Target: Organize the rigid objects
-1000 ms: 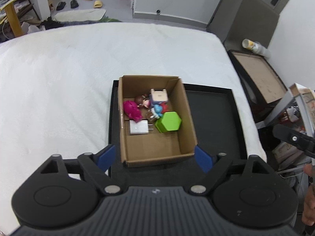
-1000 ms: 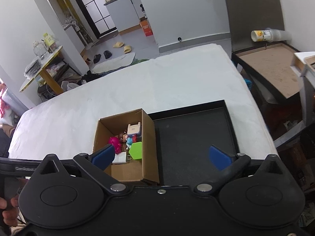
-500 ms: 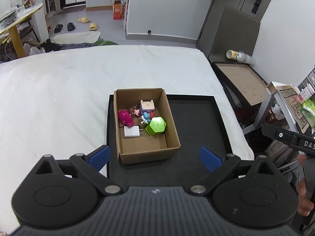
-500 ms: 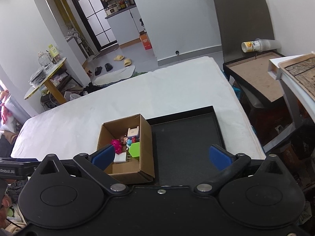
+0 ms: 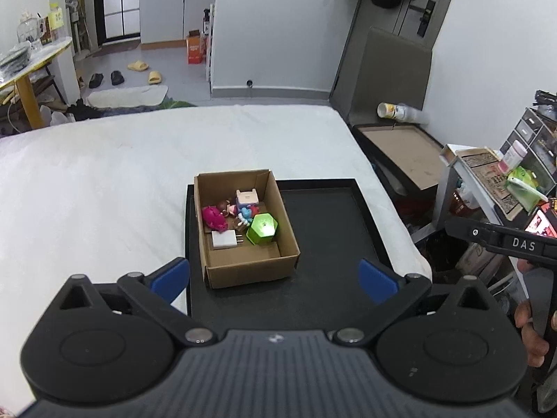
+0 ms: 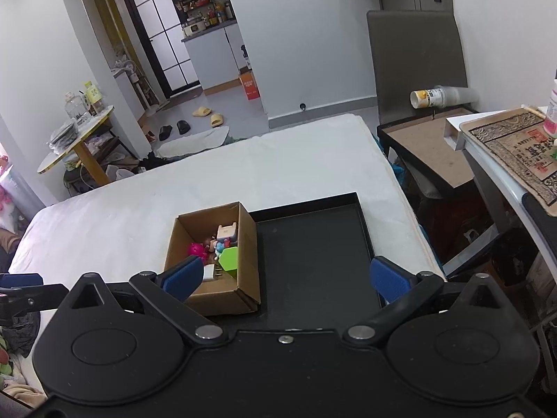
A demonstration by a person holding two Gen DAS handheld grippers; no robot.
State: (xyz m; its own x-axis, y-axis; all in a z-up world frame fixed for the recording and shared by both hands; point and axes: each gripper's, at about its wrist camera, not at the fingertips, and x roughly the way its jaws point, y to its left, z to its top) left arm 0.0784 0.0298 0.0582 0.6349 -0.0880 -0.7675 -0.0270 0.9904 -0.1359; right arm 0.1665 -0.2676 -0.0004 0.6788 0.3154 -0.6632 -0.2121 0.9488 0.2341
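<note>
A cardboard box [image 5: 222,271] [image 6: 249,244] stands on the left part of a black tray [image 5: 330,230] [image 6: 313,244] on the white bed. Inside lie a green hexagonal object [image 5: 263,229] [image 6: 229,259], a white charger [image 5: 223,239] [image 6: 209,273], a pink toy [image 5: 213,216] [image 6: 195,250], a small pink stool [image 5: 246,197] [image 6: 227,232] and small figures. My left gripper [image 5: 275,277] is open and empty, held back above the tray's near edge. My right gripper [image 6: 284,277] is open and empty, also high and back from the tray.
The white bed [image 5: 104,174] spreads left and behind. A dark side table [image 6: 428,146] with a tipped cup [image 6: 431,97] stands right of the bed. A shelf with clutter [image 5: 504,181] is at the far right. My right hand's gripper handle [image 5: 504,242] shows at right.
Both grippers have drawn back and up from the box and tray, so these look smaller and more of the room shows. Both stay open and empty.
</note>
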